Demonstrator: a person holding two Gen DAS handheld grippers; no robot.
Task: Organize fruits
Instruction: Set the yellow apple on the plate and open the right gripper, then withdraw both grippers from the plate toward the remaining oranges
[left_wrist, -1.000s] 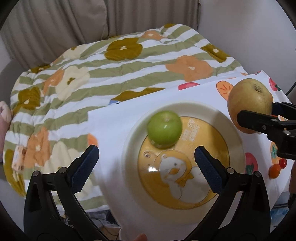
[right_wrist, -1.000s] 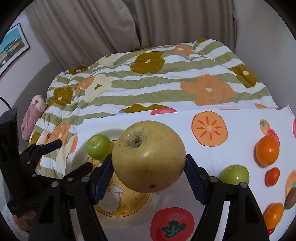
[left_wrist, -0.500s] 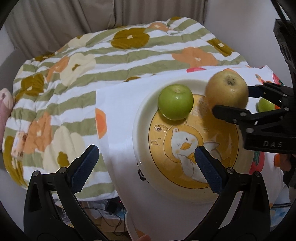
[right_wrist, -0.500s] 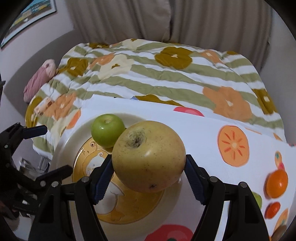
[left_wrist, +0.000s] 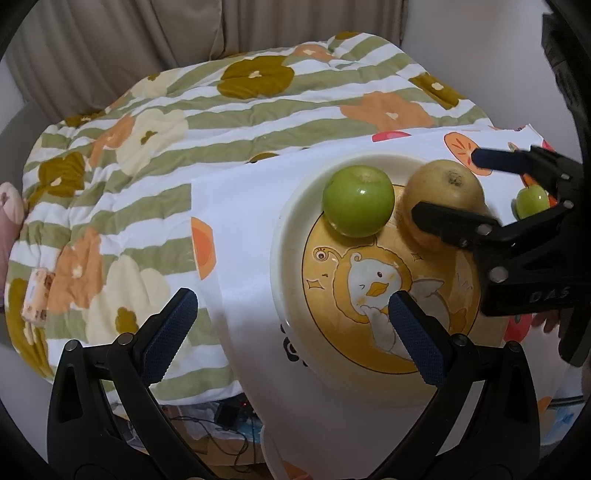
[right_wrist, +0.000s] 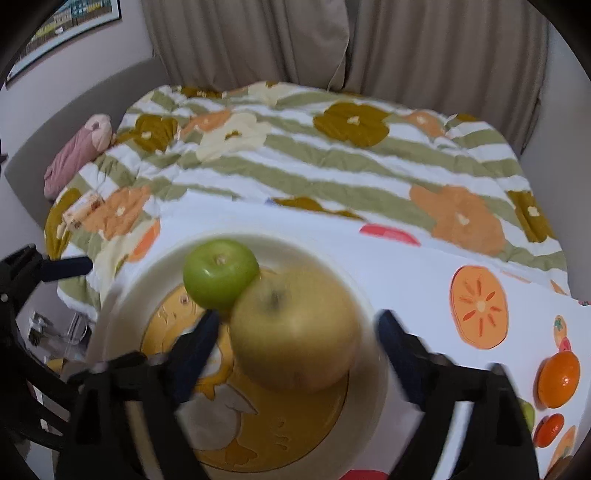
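Note:
A cream plate (left_wrist: 284, 236) (right_wrist: 122, 306) with a yellow duck picture lies on a white fruit-print cloth (left_wrist: 240, 221). On its far side a green apple (left_wrist: 358, 205) (right_wrist: 219, 271) touches a large yellow fruit (left_wrist: 443, 181) (right_wrist: 295, 332). My right gripper (right_wrist: 297, 321) (left_wrist: 447, 184) straddles the yellow fruit. Its jaws are opening, and both pads stand clear of the fruit's skin. My left gripper (left_wrist: 290, 314) hangs open over the plate's near left rim with nothing between its fingers.
More fruit lies on the cloth to the right: a small green apple (left_wrist: 532, 201), an orange (right_wrist: 557, 378) and a smaller orange one (right_wrist: 550, 430). A striped flower quilt (left_wrist: 221, 122) covers the bed behind, and a pink plush toy (right_wrist: 77, 155) lies at its left edge.
My right gripper carried the yellow fruit left over the plate, lowered it beside the green apple and spread its jaws off it. The left gripper stayed open.

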